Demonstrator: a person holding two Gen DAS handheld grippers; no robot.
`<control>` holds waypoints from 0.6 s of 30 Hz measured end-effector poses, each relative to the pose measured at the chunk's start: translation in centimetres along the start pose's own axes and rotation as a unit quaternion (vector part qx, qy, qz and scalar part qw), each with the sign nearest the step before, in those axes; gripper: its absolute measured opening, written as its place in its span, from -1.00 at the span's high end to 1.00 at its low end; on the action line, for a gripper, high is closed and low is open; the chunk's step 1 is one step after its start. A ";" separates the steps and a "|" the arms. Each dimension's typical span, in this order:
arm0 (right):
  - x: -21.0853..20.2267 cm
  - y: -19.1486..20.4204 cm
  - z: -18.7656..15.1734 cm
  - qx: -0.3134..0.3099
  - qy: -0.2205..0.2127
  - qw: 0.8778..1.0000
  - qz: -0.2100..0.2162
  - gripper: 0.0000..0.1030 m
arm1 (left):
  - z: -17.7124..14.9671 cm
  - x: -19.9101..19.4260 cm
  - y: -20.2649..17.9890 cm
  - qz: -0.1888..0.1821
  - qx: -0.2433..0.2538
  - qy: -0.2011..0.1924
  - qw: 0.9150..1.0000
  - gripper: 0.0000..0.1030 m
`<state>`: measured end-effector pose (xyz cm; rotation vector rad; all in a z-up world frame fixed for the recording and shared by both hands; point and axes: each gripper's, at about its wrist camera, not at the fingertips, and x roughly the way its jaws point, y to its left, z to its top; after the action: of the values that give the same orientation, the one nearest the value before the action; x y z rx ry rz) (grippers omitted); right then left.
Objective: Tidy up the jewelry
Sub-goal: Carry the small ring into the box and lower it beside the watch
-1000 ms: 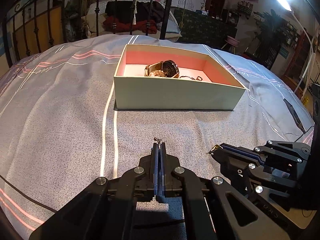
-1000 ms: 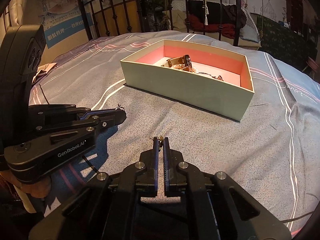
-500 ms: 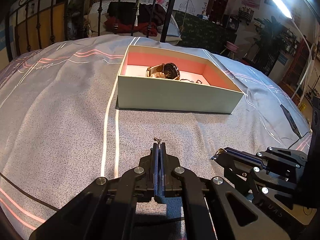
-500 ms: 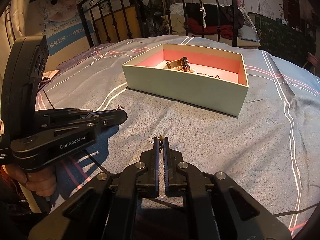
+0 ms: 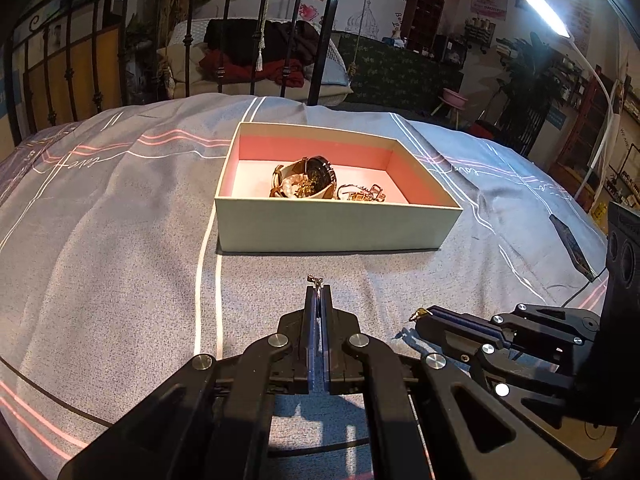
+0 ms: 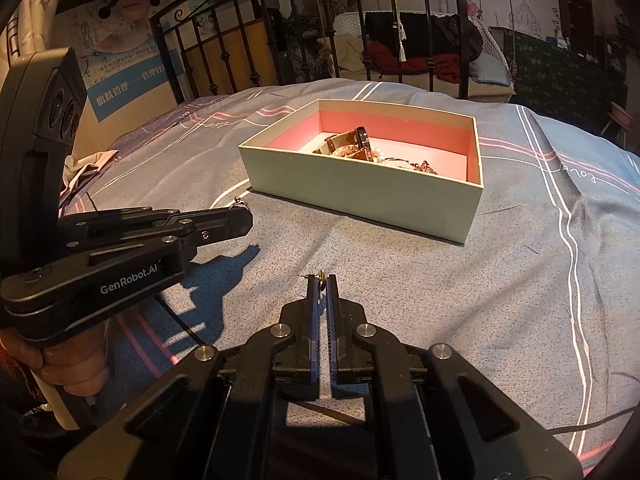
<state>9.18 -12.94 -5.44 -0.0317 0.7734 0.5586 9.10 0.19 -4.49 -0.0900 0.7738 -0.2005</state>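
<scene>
A pale green box (image 5: 336,228) with a pink lining stands on the bed; it also shows in the right wrist view (image 6: 360,208). Inside lie a watch (image 5: 308,178) and a tangle of gold jewelry (image 5: 362,193). My left gripper (image 5: 318,290) is shut on a small silver earring (image 5: 315,279) that sticks out past its tips, short of the box. My right gripper (image 6: 321,280) is shut on a small gold stud earring (image 6: 319,276), to the right of the left one and also short of the box.
The grey bedspread (image 5: 100,240) with white and pink stripes lies under everything. A black iron bed frame (image 5: 120,40) stands beyond the box. A black cable (image 5: 576,248) lies at the right edge of the bed. A lamp (image 5: 544,12) shines at upper right.
Both grippers have risen and tilted, so I look more down into the box. Each still holds its earring.
</scene>
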 end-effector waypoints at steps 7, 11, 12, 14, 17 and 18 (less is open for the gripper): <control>-1.0 -1.1 4.8 0.004 -0.042 0.999 -0.028 0.91 | 4.5 -0.2 -0.7 0.003 -0.003 -0.036 0.999 0.96; -0.6 -2.2 8.0 0.009 -0.052 0.998 -0.045 0.91 | 7.3 0.6 -0.6 0.011 -0.010 -0.033 0.999 0.97; -0.4 -2.5 8.7 0.010 -0.053 0.997 -0.047 0.91 | 7.9 0.8 -0.6 0.010 -0.012 -0.032 0.999 0.97; 0.0 -3.0 9.8 0.014 -0.052 0.997 -0.050 0.91 | 9.0 1.2 -0.5 0.013 -0.015 -0.030 0.999 0.97; 1.0 -3.4 11.0 0.011 -0.041 0.997 -0.057 0.91 | 10.5 2.0 -0.6 0.009 -0.012 -0.022 1.000 0.96; 1.4 -3.5 11.3 0.009 -0.036 0.998 -0.058 0.91 | 10.8 2.4 -0.7 0.009 -0.008 -0.017 1.000 0.97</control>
<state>19.12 -12.71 1.16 -0.0391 0.7022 0.4400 18.24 -0.97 1.67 -0.1016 0.7419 -0.1753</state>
